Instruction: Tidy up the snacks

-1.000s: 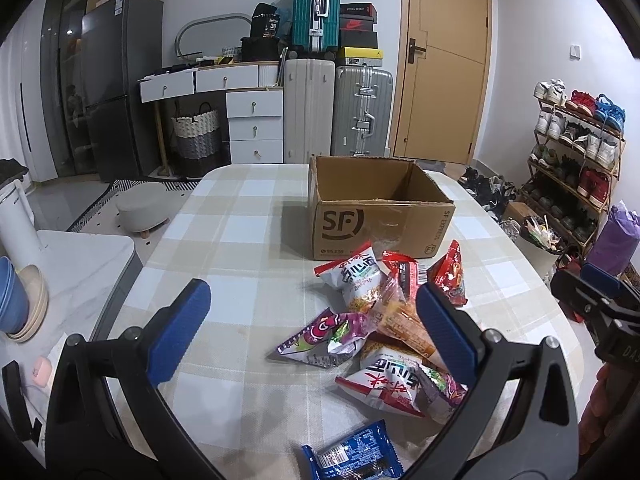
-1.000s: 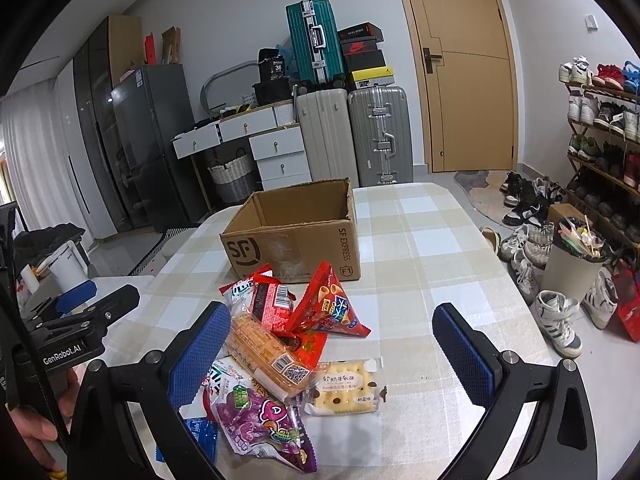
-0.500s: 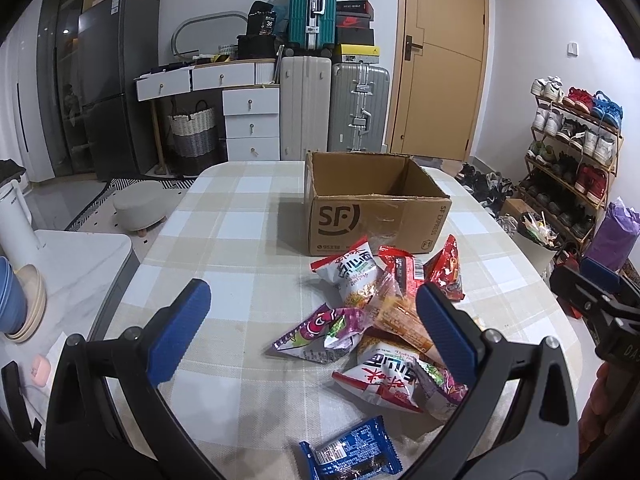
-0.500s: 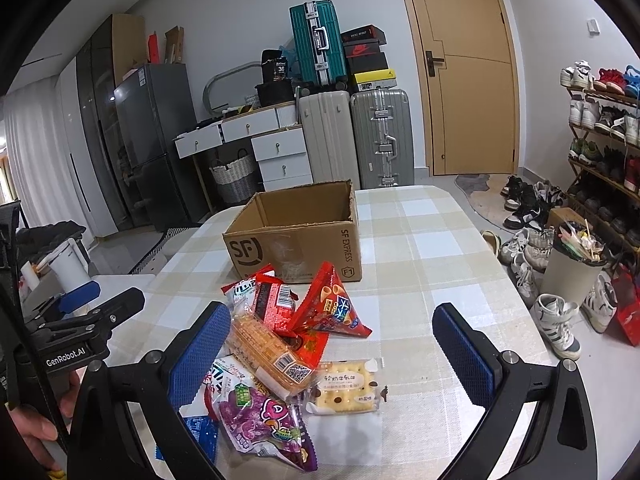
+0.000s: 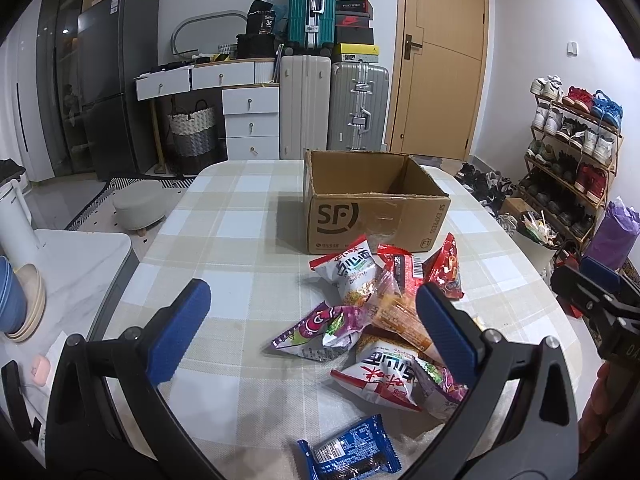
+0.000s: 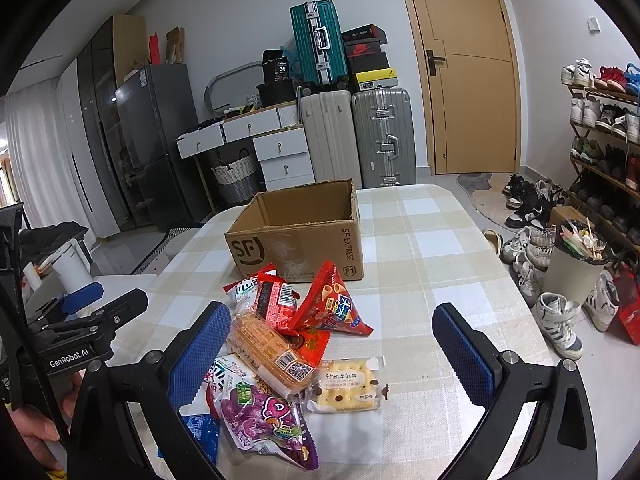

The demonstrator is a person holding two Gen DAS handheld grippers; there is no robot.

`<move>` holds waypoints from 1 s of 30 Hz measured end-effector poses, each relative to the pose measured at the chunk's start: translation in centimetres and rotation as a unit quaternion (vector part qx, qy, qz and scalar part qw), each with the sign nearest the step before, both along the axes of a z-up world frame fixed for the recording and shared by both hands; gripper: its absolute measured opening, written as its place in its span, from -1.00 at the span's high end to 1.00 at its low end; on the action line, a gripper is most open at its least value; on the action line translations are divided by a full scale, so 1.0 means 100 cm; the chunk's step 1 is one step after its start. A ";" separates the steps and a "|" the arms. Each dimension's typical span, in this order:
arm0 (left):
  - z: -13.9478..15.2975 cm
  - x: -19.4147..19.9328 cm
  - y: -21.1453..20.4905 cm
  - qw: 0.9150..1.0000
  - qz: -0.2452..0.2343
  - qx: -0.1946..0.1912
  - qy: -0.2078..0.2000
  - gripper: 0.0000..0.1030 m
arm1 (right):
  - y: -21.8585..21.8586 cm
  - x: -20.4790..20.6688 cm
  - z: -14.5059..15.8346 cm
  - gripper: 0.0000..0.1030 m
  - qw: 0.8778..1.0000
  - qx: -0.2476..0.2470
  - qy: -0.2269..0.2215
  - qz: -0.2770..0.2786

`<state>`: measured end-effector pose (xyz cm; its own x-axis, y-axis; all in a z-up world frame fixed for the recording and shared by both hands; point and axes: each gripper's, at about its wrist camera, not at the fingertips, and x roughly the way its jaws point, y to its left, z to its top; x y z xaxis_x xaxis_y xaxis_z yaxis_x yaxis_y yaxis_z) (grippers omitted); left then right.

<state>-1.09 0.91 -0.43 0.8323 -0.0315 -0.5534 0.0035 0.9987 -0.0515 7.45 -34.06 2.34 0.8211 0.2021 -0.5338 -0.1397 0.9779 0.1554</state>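
Snacks (image 6: 280, 344) lie loose ahead of cardboard box (image 6: 296, 236), nearer right gripper (image 6: 326, 354); both grippers fully open, holding 0 items; left gripper (image 5: 308, 328) offset left.

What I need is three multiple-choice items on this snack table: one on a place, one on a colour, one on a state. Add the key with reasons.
1. Where does the cardboard box stand relative to the snack pile?
A) just behind it, farther from the cameras
B) on the floor
C) on top of it

2. What colour is the packet lying nearest the camera in the left wrist view?
A) yellow
B) blue
C) green

3. How are the left gripper and right gripper?
A) both open, holding nothing
B) both shut on snacks
C) one open, one shut

Key:
1 A, the box sits beyond the pile on the tablecloth.
2 B, its wrapper is blue.
3 A, each pair of blue pads stands wide apart with nothing between them.
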 end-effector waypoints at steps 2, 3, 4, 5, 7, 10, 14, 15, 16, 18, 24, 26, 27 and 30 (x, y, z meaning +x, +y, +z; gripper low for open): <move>0.000 0.000 0.000 1.000 0.000 0.001 0.000 -0.99 | 0.000 0.000 0.000 -0.99 1.000 0.001 0.000 0.002; 0.000 0.000 0.000 1.000 0.000 0.001 0.000 -0.99 | 0.000 -0.001 0.000 -0.99 1.000 0.001 0.001 0.003; 0.000 0.000 -0.001 1.000 0.000 0.001 0.000 -0.99 | 0.001 -0.001 -0.001 -0.99 1.000 0.001 0.001 0.003; 0.000 0.000 0.000 1.000 0.000 0.000 0.000 -0.99 | 0.000 -0.001 -0.001 -0.99 1.000 0.001 0.001 0.003; 0.000 0.000 -0.001 1.000 0.000 0.001 0.000 -0.99 | 0.001 -0.001 -0.001 -0.99 1.000 0.001 0.001 0.003; 0.000 0.000 -0.001 1.000 0.000 -0.002 0.001 -0.99 | 0.001 -0.001 -0.001 -0.99 1.000 0.002 0.001 0.003; -0.002 -0.002 0.000 1.000 -0.001 -0.002 0.004 -0.99 | 0.001 -0.001 -0.001 -0.99 1.000 0.002 0.001 0.004; -0.002 -0.003 -0.001 1.000 -0.001 -0.001 0.005 -0.99 | 0.001 -0.001 -0.001 -0.99 1.000 0.002 0.001 0.005; -0.002 -0.003 0.000 1.000 -0.001 -0.002 0.006 -0.99 | 0.000 -0.001 -0.001 -0.99 1.000 0.003 0.001 0.005; -0.003 -0.002 0.001 1.000 -0.002 -0.002 0.008 -0.99 | 0.000 -0.001 -0.001 -0.99 1.000 0.003 0.002 0.005; -0.006 -0.001 0.006 1.000 -0.005 -0.004 0.017 -0.99 | -0.002 -0.002 -0.002 -0.99 1.000 0.007 0.008 0.004; -0.008 -0.001 0.007 1.000 -0.004 -0.003 0.019 -0.99 | -0.002 -0.002 -0.003 -0.99 1.000 0.010 0.009 0.005; -0.009 -0.001 0.007 1.000 -0.006 -0.004 0.020 -0.99 | -0.003 -0.001 -0.003 -0.99 1.000 0.010 0.010 0.005; -0.010 0.001 0.006 1.000 -0.009 -0.004 0.022 -0.99 | -0.003 -0.001 -0.004 -0.99 1.000 0.012 0.012 0.005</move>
<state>-0.96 1.56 -1.47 0.8065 -0.0508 -0.5890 0.0196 0.9981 -0.0592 7.32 -34.36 1.91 0.8055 0.2234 -0.5489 -0.1452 0.9724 0.1826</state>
